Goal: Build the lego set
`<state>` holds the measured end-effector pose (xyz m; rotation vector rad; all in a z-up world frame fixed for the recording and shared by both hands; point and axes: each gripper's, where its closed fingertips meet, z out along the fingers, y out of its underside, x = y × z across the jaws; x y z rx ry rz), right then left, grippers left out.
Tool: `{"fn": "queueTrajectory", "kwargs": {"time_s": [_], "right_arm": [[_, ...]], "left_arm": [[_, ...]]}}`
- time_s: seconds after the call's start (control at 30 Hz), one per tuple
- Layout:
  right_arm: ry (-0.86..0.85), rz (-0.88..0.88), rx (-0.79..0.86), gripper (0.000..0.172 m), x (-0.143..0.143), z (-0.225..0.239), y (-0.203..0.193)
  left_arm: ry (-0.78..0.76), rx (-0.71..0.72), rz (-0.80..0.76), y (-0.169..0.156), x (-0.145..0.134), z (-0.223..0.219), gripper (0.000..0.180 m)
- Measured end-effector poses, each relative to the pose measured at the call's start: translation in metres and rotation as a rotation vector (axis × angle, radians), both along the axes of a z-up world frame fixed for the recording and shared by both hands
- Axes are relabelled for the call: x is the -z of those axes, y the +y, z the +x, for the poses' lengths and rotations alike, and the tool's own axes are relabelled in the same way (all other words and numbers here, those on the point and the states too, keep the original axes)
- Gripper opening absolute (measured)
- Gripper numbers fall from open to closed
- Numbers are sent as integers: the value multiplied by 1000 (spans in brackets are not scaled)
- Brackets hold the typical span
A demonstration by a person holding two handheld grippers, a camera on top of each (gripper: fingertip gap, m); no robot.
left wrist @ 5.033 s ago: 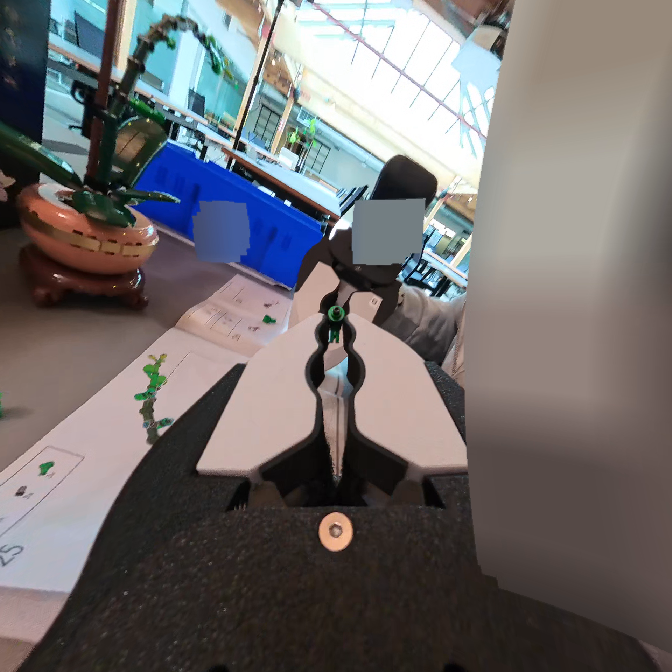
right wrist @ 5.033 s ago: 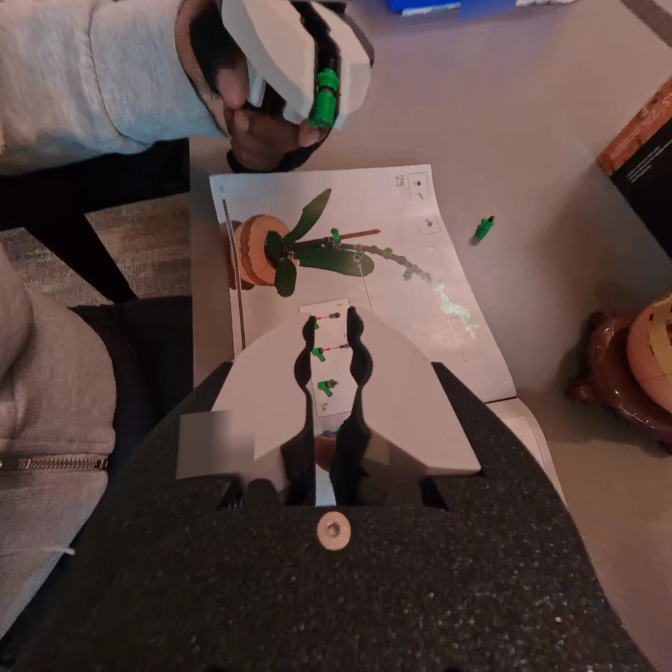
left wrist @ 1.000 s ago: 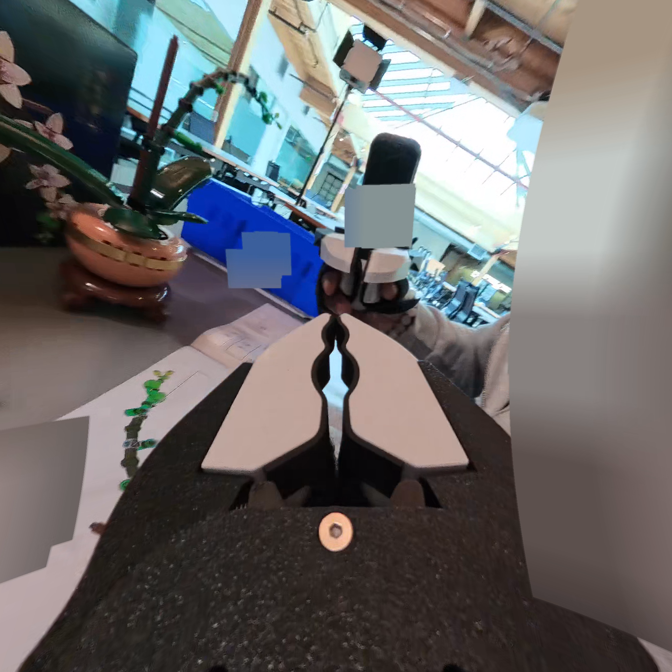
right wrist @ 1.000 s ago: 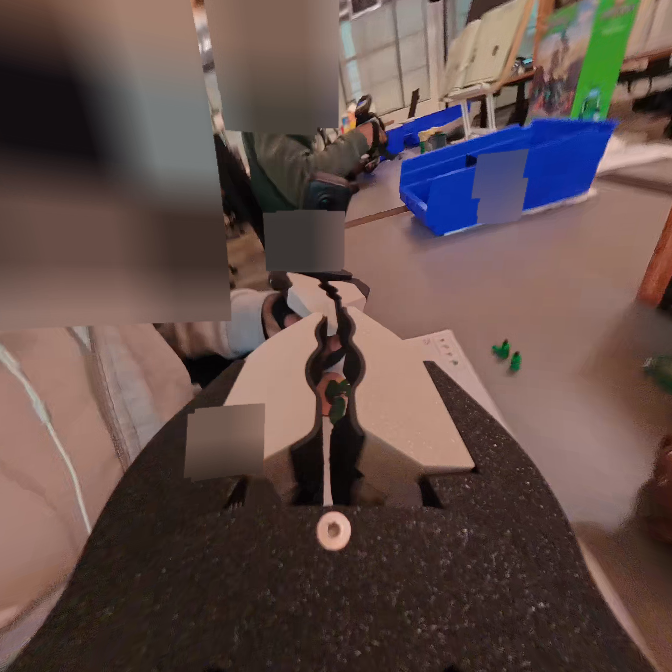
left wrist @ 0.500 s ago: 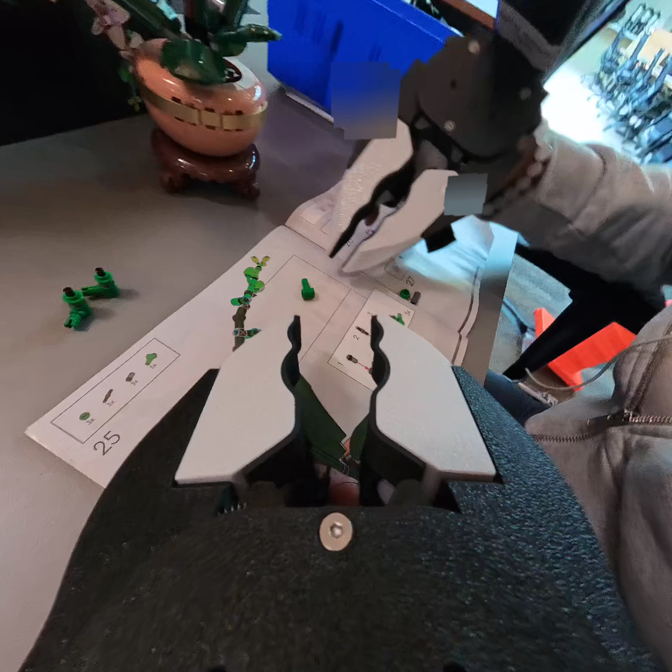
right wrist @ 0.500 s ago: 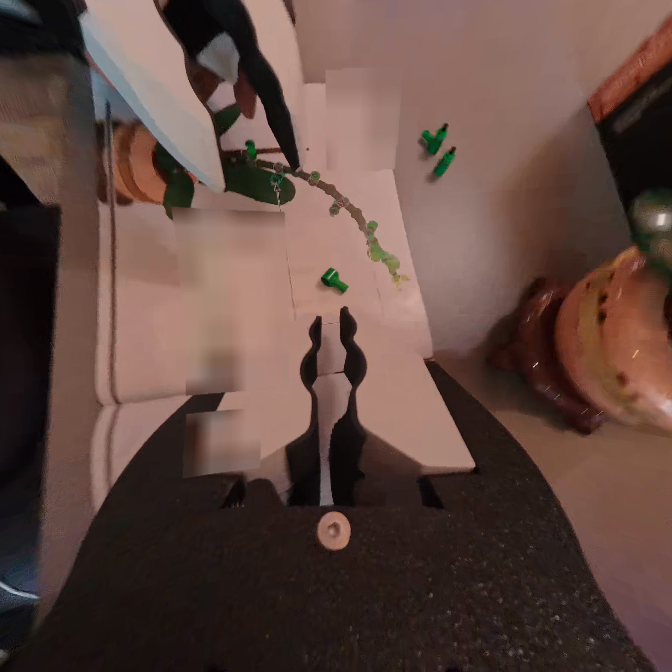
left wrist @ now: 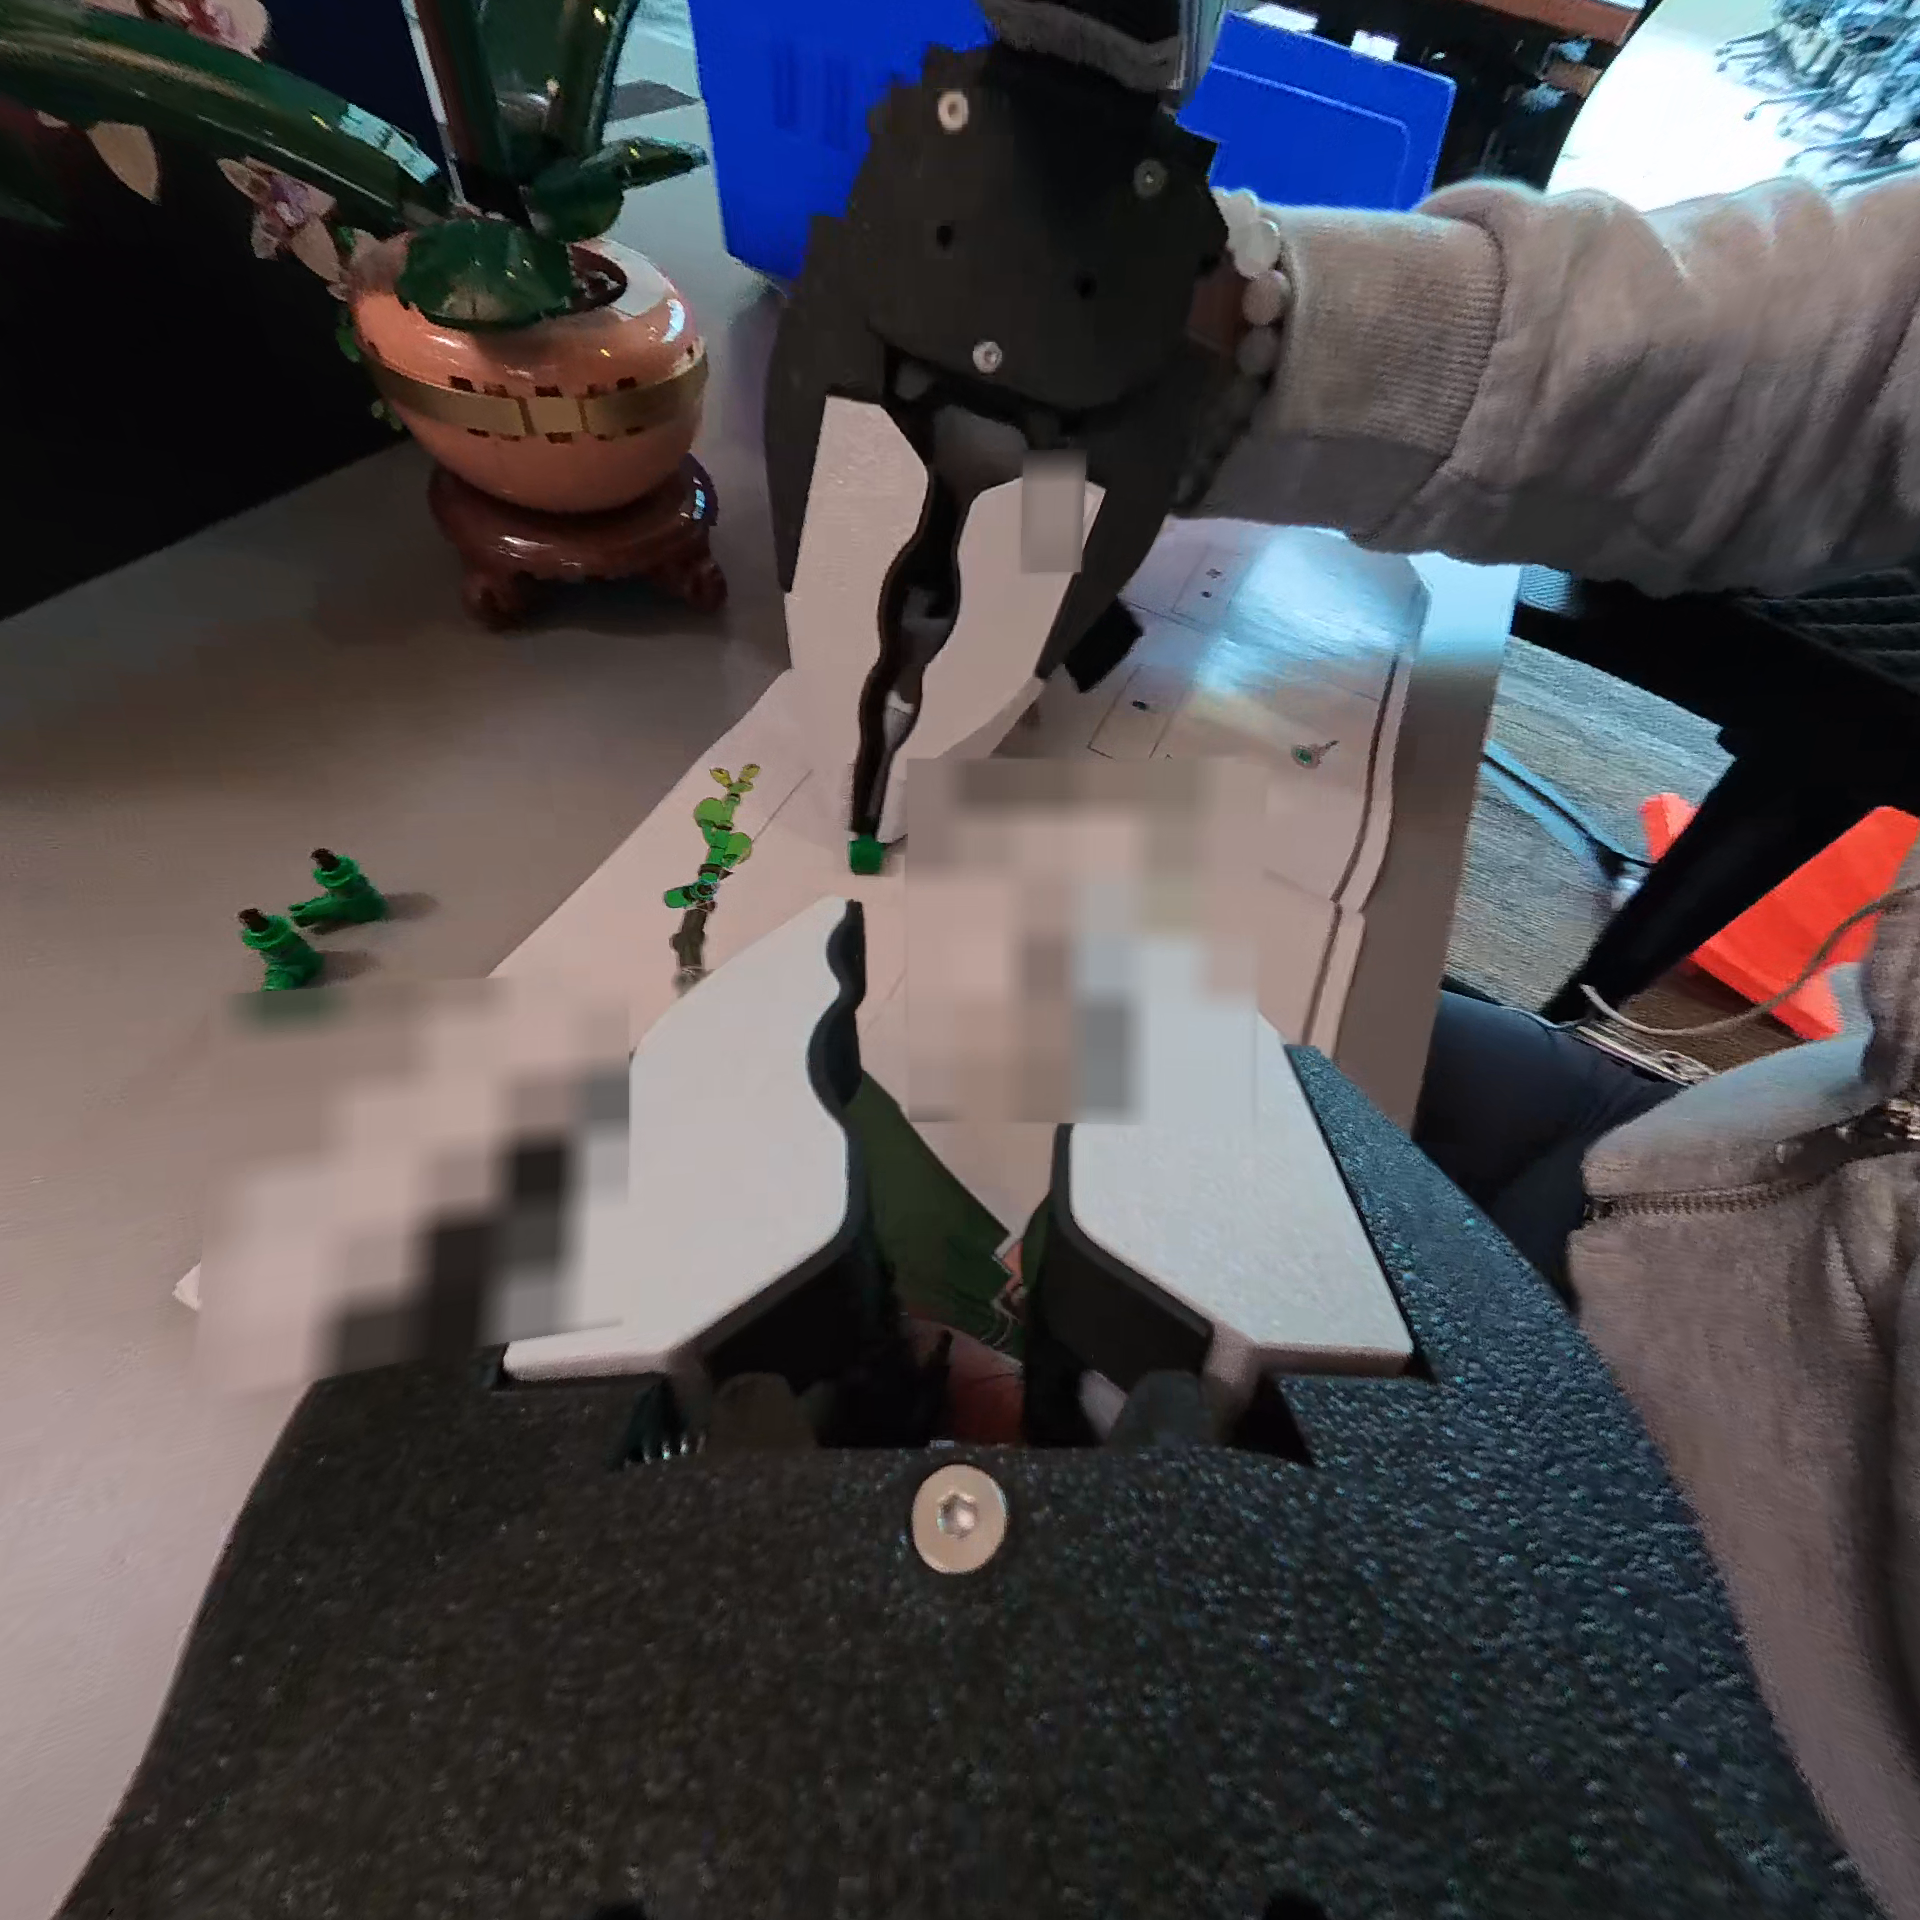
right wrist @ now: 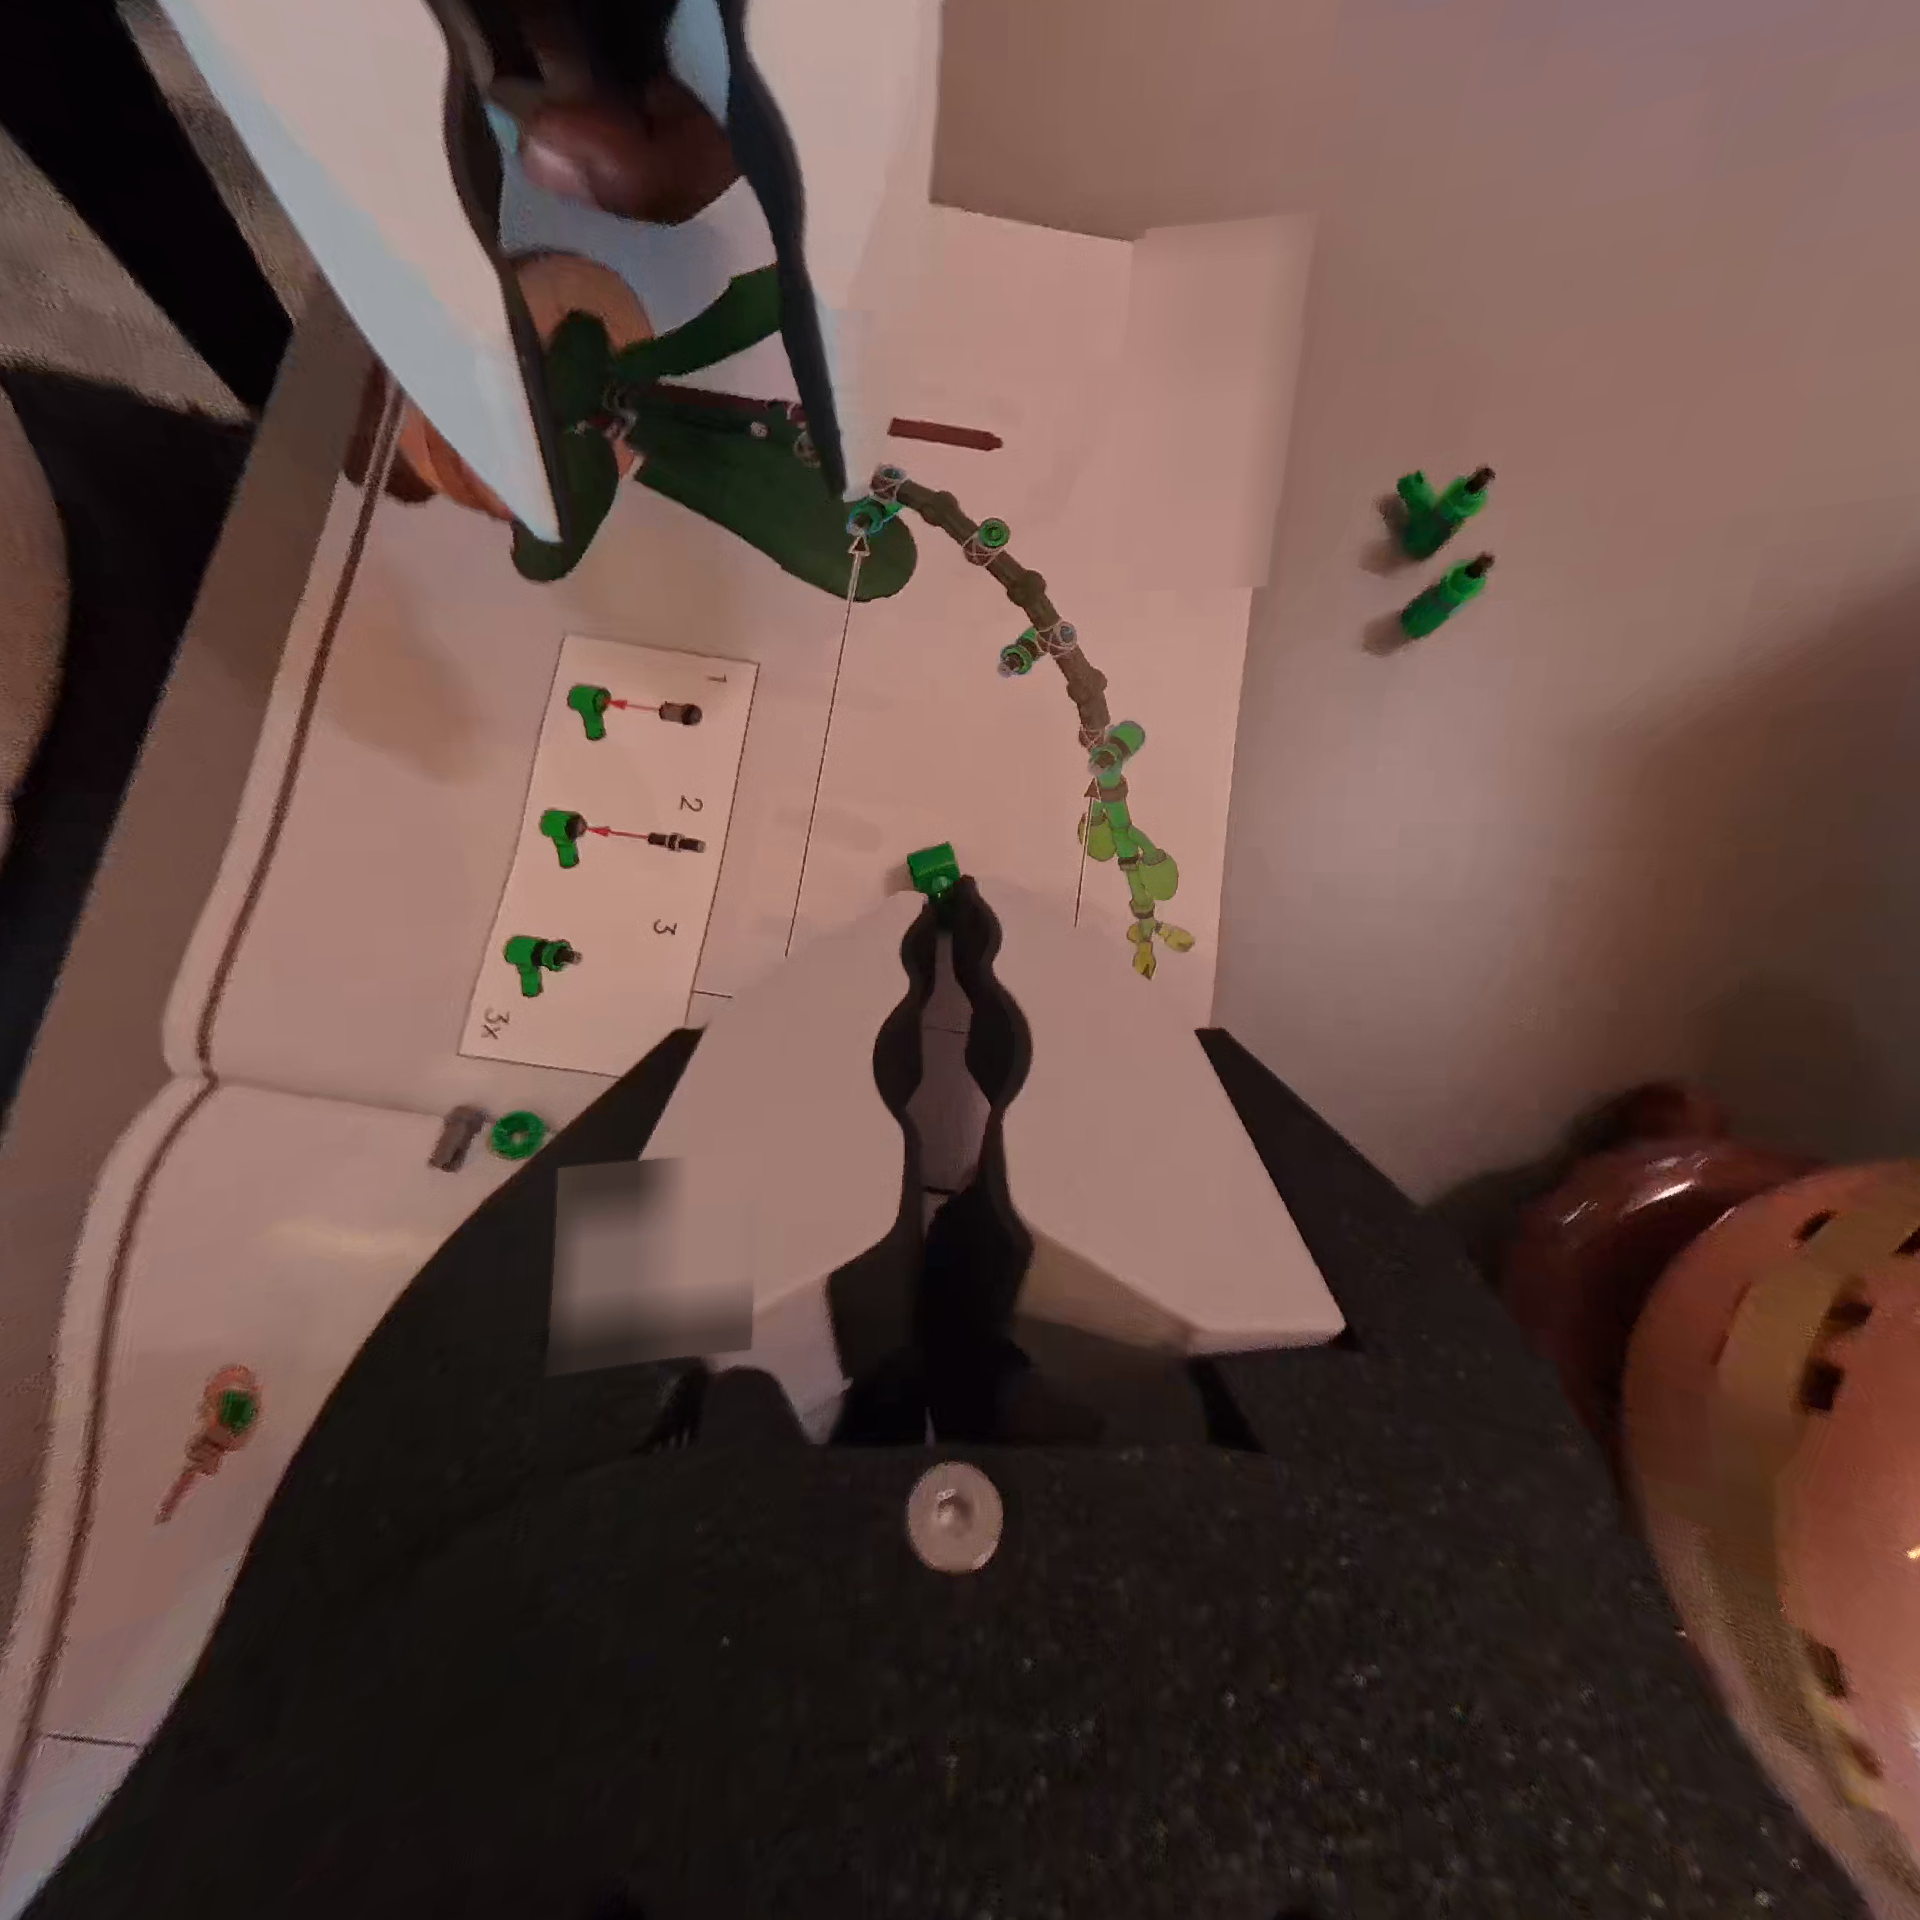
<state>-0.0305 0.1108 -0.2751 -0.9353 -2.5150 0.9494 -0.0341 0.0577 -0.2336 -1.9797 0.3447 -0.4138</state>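
A small green brick piece (right wrist: 932, 868) lies on the open instruction booklet (right wrist: 987, 364). My right gripper (right wrist: 940, 906) points down at the page and is shut on the piece's thin end. The left wrist view shows it from the front, with the green piece (left wrist: 865, 854) at its tips touching the booklet (left wrist: 1195, 665). My left gripper (left wrist: 945, 935) is open and empty, hovering over the booklet's near part; a mosaic patch hides its right fingertip. It also shows in the right wrist view (right wrist: 696, 509), open, at the top left.
Two more green pieces (left wrist: 312, 920) lie on the grey table, left of the booklet. A brick-built plant in a pink pot (left wrist: 530, 384) stands behind, with a blue bin (left wrist: 790, 125) beyond. A grey pin (right wrist: 457, 1138) and a green ring (right wrist: 516, 1135) lie on the page. There is about 7 cm between the tips of the two grippers. The grey pin (right wrist: 457, 1138) lies around 9 cm away from my right fingertips.
My left gripper, shut on the green piece five seconds ago, has opened and the piece lies on the booklet. My right gripper came down and shut on it.
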Motion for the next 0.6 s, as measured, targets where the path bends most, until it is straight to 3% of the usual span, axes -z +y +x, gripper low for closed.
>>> {"fn": "queueTrajectory", "kwargs": {"time_s": [0.13,0.37,0.43,0.6], "right_arm": [[-48,-204,135,0,-11,5,-1],[-51,-203,216,0,-15,14,3],[-5,-161,217,25,-17,11,4],[-4,-108,249,27,-14,2,4]], "left_arm": [[144,-55,70,2,-2,-13,32],[279,-60,35,1,7,-17,29],[268,-111,41,3,3,-25,27],[129,-165,77,3,-10,-33,25]]}}
